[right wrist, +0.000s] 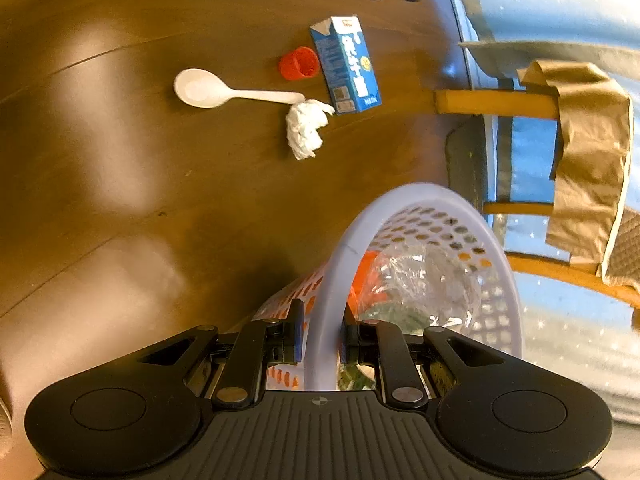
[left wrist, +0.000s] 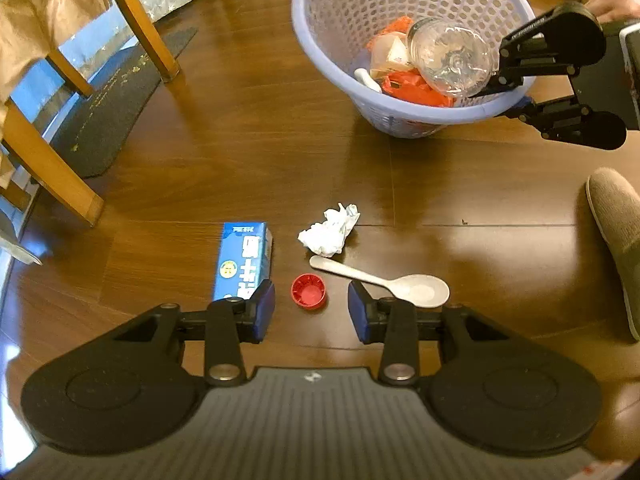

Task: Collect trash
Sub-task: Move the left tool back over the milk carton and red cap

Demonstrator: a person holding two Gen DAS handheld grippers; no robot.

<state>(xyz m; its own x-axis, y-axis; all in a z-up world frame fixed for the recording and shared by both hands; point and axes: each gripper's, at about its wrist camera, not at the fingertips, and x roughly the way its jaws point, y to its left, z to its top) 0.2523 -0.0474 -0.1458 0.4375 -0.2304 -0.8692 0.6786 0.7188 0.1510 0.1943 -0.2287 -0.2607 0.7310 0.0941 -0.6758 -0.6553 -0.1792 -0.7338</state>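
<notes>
The right gripper (right wrist: 320,344) clamps the rim of the basket (right wrist: 340,256), fingers narrow. The left gripper (left wrist: 311,312) hovers with fingers apart and empty above the red cap (left wrist: 308,291), between the carton (left wrist: 244,260) and spoon (left wrist: 384,282) on the floor (left wrist: 440,184). Crumpled tissue (left wrist: 330,231) lies near.

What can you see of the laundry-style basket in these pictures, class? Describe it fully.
The basket is round, pale lilac plastic with perforated walls and a smooth solid rim. It rests tilted on the wooden floor, its mouth open. Inside lie a crushed clear plastic bottle, orange wrappers and other scraps. The right claw is clamped on its rim, one finger inside, one outside.
</notes>
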